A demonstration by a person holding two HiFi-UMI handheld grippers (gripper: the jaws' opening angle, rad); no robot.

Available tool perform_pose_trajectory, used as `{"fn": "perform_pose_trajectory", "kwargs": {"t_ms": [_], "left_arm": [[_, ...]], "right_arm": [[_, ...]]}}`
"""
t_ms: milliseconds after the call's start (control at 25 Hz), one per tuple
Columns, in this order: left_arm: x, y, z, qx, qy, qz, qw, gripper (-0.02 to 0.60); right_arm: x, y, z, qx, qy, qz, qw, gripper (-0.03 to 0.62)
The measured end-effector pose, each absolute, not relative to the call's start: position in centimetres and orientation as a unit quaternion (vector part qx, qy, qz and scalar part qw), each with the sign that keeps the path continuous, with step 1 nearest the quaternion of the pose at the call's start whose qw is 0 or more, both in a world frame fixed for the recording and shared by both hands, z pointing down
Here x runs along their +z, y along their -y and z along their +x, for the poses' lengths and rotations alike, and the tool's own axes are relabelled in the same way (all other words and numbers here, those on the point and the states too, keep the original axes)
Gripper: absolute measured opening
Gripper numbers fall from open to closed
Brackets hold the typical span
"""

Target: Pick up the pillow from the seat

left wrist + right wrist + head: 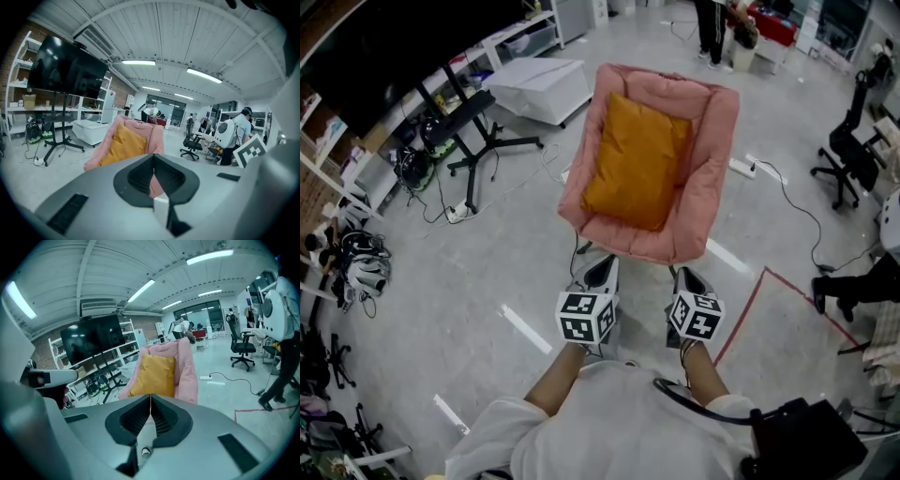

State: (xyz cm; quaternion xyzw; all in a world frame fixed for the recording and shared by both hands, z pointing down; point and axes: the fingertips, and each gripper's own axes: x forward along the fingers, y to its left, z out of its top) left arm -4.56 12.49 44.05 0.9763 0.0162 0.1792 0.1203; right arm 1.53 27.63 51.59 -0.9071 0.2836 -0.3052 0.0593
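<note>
— Your left hand-held gripper has its jaws pressed together, with nothing between them.

— Same for your right hand-held gripper: jaws together and empty. You hold the two side by side, low in the head view, just short of the seat's near edge.

— Where is the pillow?

— The orange pillow lies in the pink seat, straight ahead of you. Neither gripper touches it.

— In the left gripper view it shows above and left of the jaw tips. In the right gripper view it sits directly above them.

— Around the seat is grey floor, with a dark screen on a stand to your left and an office chair to your right.
</note>
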Motion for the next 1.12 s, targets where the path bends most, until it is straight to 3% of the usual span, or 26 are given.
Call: {"fn": "perform_pose_trajectory", "kwargs": {"t_ms": [600,1120], "left_arm": [[43.3,-1.4,9.6,0.183,-0.037,0.973,0.136,0.009],[46.0,4.8,17.3,0.215,-0.052,0.965,0.142,0.009]], "right_arm": [[49.9,-17.8,14.1,-0.306,-0.26,-0.915,0.038,0.029],[51.7,-13.0,20.5,-0.333,-0.226,-0.915,0.029,0.031]]}}
